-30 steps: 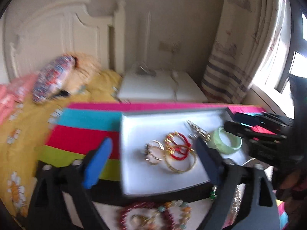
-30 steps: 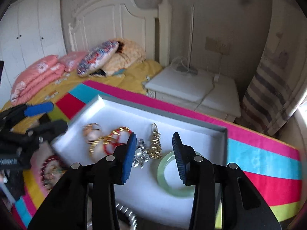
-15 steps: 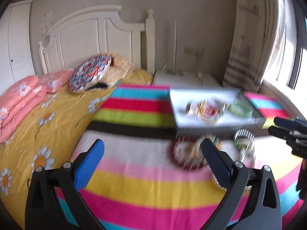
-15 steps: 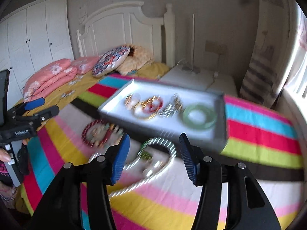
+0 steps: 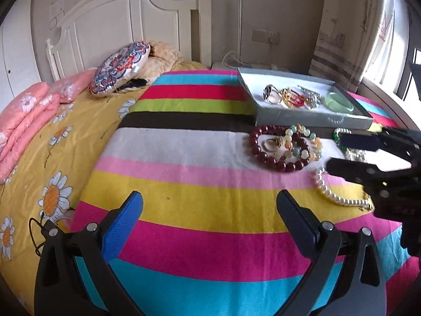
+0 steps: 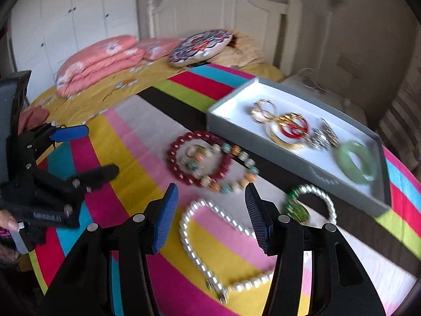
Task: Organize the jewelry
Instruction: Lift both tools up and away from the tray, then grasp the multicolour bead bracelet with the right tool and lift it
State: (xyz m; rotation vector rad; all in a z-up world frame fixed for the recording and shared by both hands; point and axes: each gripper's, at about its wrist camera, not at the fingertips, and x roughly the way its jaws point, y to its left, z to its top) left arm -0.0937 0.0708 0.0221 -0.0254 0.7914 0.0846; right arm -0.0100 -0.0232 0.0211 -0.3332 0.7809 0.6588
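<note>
A grey tray (image 6: 294, 160) with a white inside sits on the striped blanket and holds gold rings, red and gold bangles (image 6: 289, 129) and a green jade bangle (image 6: 356, 162); it also shows in the left wrist view (image 5: 310, 119). In front of it lie a dark red bead bracelet (image 6: 184, 155), a multicolour bead bracelet (image 6: 236, 173), a pearl necklace (image 6: 200, 250) and a pearl bracelet with green beads (image 6: 310, 202). My right gripper (image 6: 210, 216) is open and empty just above the pearl necklace. My left gripper (image 5: 208, 226) is open and empty over the bare blanket, left of the jewelry.
The striped blanket (image 5: 197, 184) covers a bed with a yellow flowered sheet (image 5: 52, 158). Pink pillows (image 5: 23, 121) and a patterned round cushion (image 5: 121, 68) lie by the white headboard. A white nightstand (image 6: 315, 87) stands behind the tray, a curtain (image 5: 342, 26) at the right.
Both grippers pulled back from over the tray. The loose bracelets and pearl necklace in front of the tray came into view. The right gripper's fingers stand wider apart.
</note>
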